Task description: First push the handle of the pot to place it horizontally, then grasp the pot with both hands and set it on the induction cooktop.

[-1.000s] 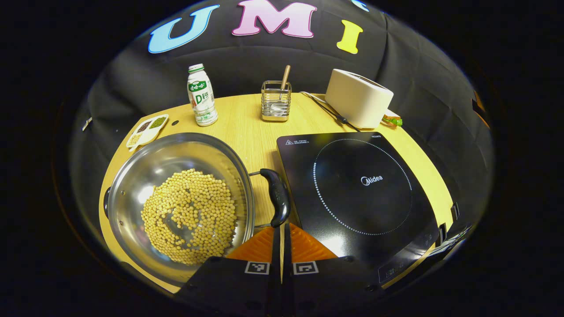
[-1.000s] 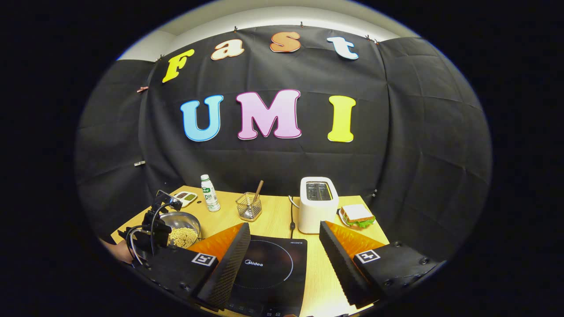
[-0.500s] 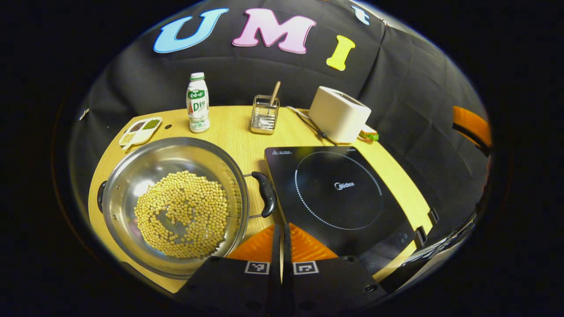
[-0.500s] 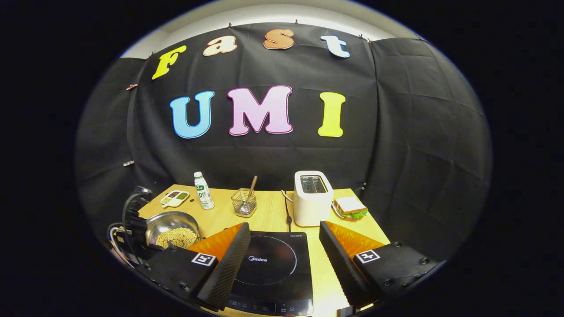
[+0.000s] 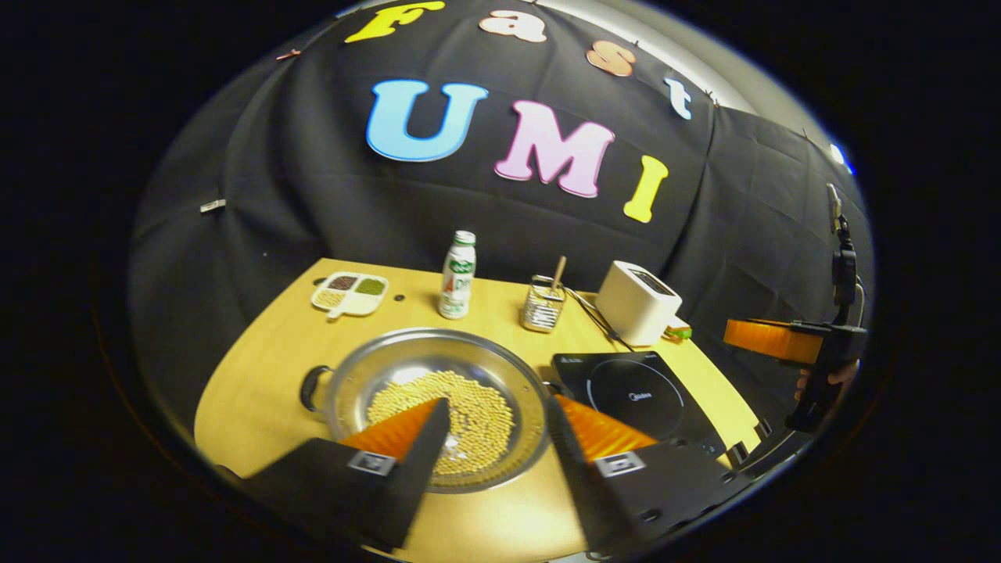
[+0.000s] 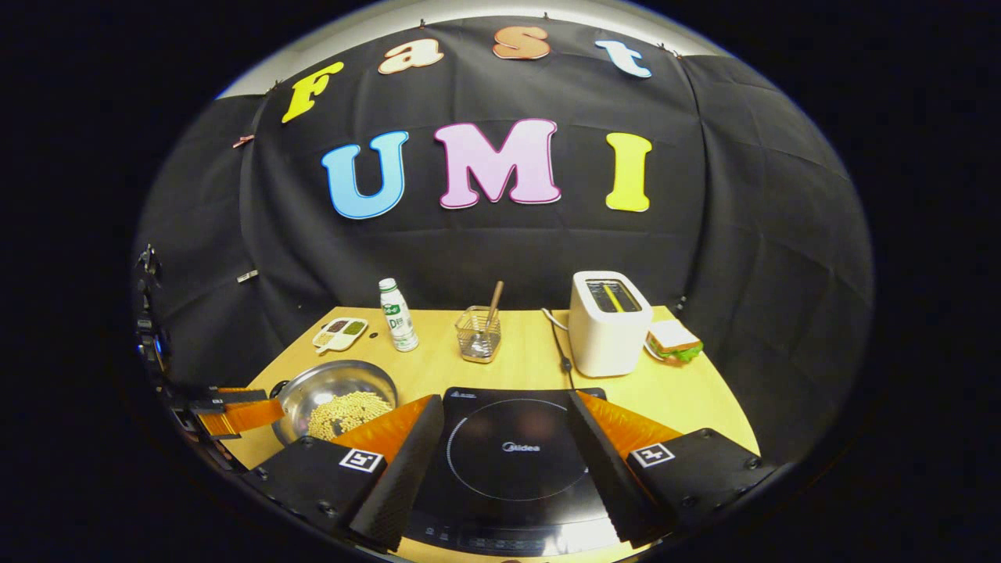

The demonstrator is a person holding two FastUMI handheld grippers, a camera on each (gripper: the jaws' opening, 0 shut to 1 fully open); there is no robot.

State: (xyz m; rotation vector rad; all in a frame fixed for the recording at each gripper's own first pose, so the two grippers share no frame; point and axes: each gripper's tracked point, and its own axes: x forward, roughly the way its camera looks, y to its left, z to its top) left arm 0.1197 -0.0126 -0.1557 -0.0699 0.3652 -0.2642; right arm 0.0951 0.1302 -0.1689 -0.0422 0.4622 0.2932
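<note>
On a wooden table (image 5: 258, 367), a small divided dish (image 5: 349, 292) of dark and green beans sits at ten o'clock from a steel pot (image 5: 438, 407) holding yellow soybeans (image 5: 477, 410), with a bottle (image 5: 457, 275) and a wire basket (image 5: 542, 307) holding a wooden stick behind it, and the cooktop (image 5: 637, 395) lies at the pot's three o'clock. The left gripper (image 5: 496, 418) hovers above the pot's near rim, fingers spread wide and holding nothing. The right gripper (image 6: 504, 426), also wide open and empty, hangs over the cooktop, the pot at its nine o'clock.
</note>
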